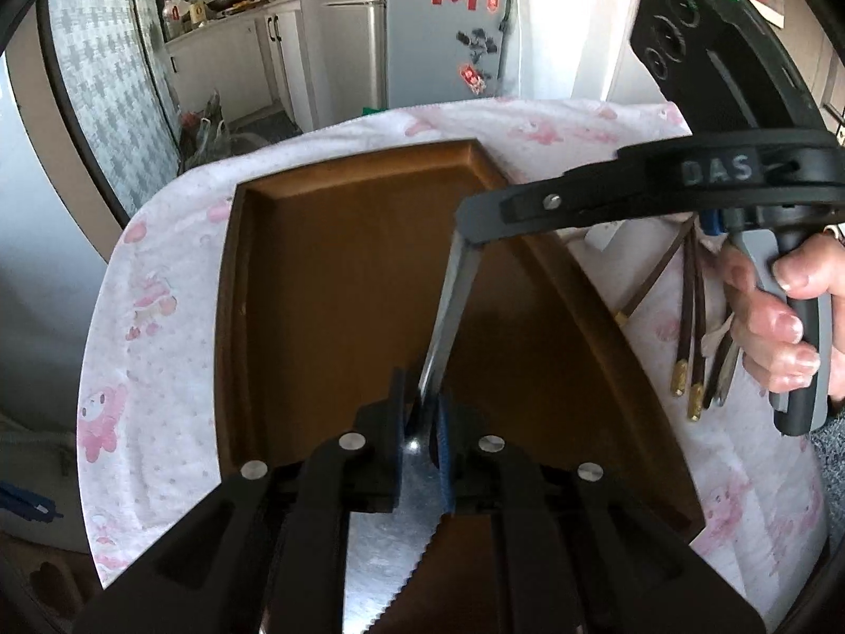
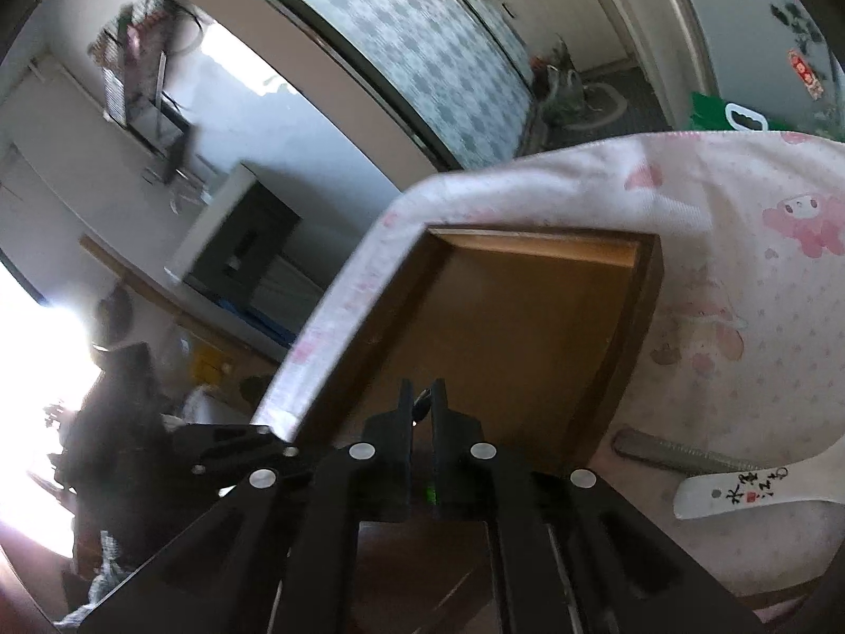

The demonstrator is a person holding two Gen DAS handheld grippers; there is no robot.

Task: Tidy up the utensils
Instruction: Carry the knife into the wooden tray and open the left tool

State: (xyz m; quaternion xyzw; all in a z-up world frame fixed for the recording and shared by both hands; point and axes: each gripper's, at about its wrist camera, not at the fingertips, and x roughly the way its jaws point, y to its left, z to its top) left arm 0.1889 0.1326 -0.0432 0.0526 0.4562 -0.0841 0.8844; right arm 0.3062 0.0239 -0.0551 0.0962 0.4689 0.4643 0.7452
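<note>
Over the wooden tray (image 1: 338, 285), a serrated knife (image 1: 449, 311) was held at both ends: blade pinched between the nearly closed jaws of the left gripper (image 1: 421, 425), handle end taken by the right gripper (image 1: 467, 235), seemingly pinched, presumably so it could be lowered level into the tray. Chopsticks (image 1: 692, 327) were left waiting on the pink-printed cloth (image 1: 158, 317) beside the tray's right rim, near a white spoon (image 2: 739, 491), not yet sorted.
</note>
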